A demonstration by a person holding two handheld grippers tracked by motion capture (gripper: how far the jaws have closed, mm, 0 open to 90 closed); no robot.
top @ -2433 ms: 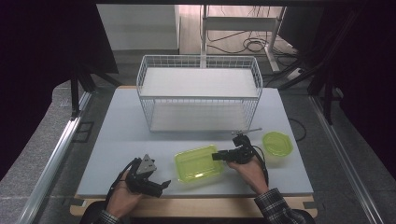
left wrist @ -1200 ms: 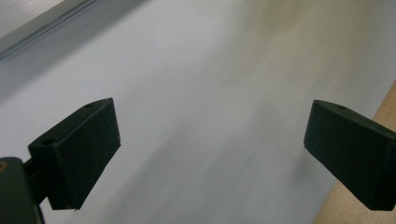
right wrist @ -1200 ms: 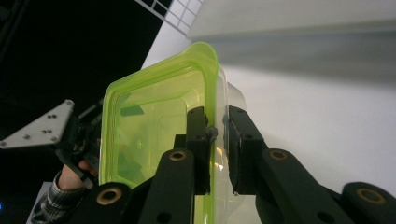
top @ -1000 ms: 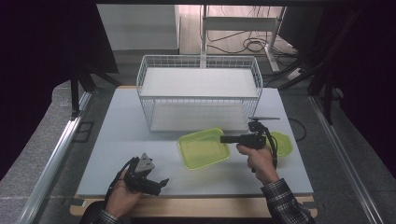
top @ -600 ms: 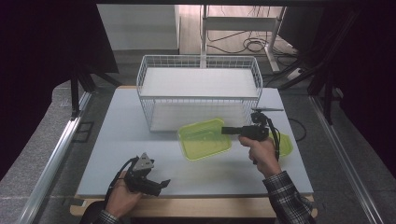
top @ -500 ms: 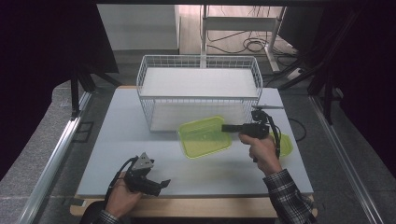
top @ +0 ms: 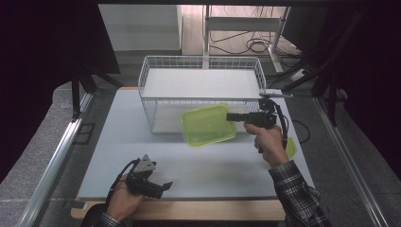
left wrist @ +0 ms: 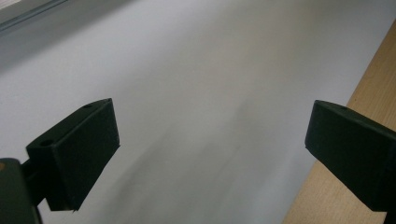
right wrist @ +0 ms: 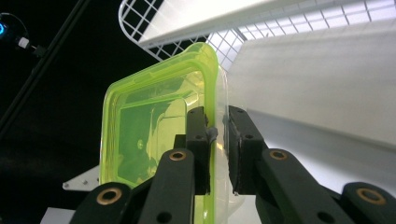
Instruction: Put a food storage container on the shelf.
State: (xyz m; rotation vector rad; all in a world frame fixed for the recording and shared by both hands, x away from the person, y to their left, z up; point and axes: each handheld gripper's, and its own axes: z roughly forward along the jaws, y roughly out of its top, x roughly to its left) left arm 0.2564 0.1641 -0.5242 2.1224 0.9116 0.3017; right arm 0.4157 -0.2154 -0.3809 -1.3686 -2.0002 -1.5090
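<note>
Green container [top: 208, 125] now raised beside wire basket [top: 201, 90]

Wire basket [top: 201, 78], round green lid [top: 290, 147]

A pale grey counter [top: 142, 142] with a light wooden near edge sits in a dim room, flanked by metal rails [top: 52, 165] on a grey speckled floor [top: 28, 156]. Dark curtains [top: 42, 47] hang left and right. Beyond the far edge, black cables [top: 255, 45] coil on a brighter floor beside white furniture legs [top: 206, 28].
</note>
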